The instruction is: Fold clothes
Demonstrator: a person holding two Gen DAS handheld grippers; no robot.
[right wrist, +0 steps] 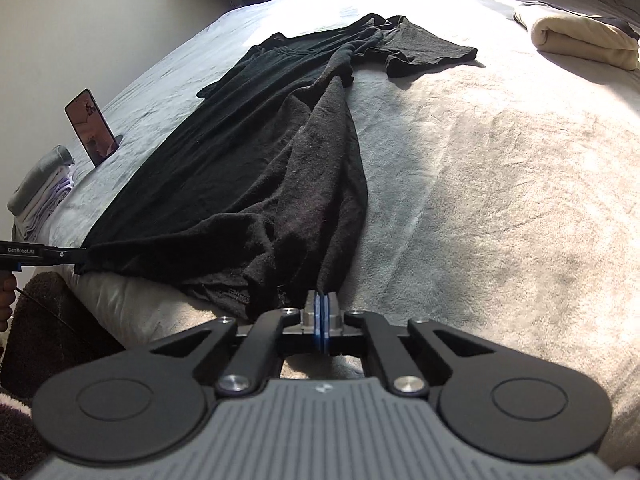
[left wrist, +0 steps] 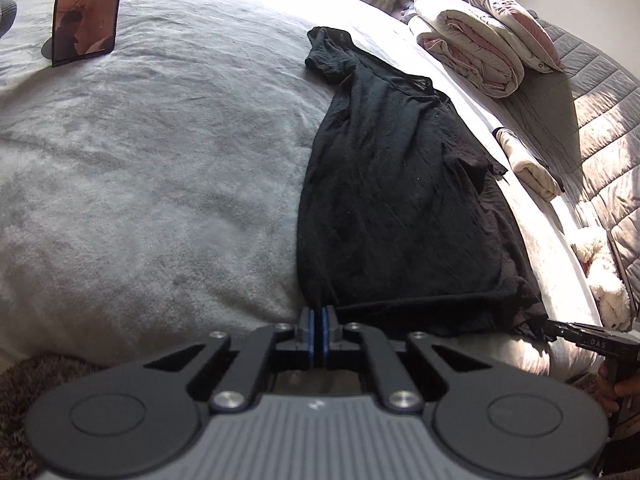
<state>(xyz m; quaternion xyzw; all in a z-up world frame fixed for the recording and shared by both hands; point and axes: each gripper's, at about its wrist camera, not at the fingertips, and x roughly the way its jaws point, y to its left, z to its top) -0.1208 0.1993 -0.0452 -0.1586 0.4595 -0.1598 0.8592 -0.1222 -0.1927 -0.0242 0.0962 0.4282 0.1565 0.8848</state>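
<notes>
A black T-shirt (left wrist: 392,200) lies lengthwise on the grey bed, its hem at the near edge and its sleeves far away. It also shows in the right wrist view (right wrist: 256,168), with one side bunched in folds. My left gripper (left wrist: 319,314) is shut on the hem's left corner. My right gripper (right wrist: 321,300) is shut on the hem's other corner. Each gripper shows in the other's view: the right one (left wrist: 560,330) at the shirt's right corner, the left one (right wrist: 76,257) at its left corner.
A phone (left wrist: 86,12) stands upright on the bed's far left. Folded duvets and a pillow (left wrist: 480,40) lie at the head. A folded cream garment (right wrist: 580,40) and a stack of folded clothes (right wrist: 40,196) sit on the bed. A brown rug (right wrist: 48,328) lies below.
</notes>
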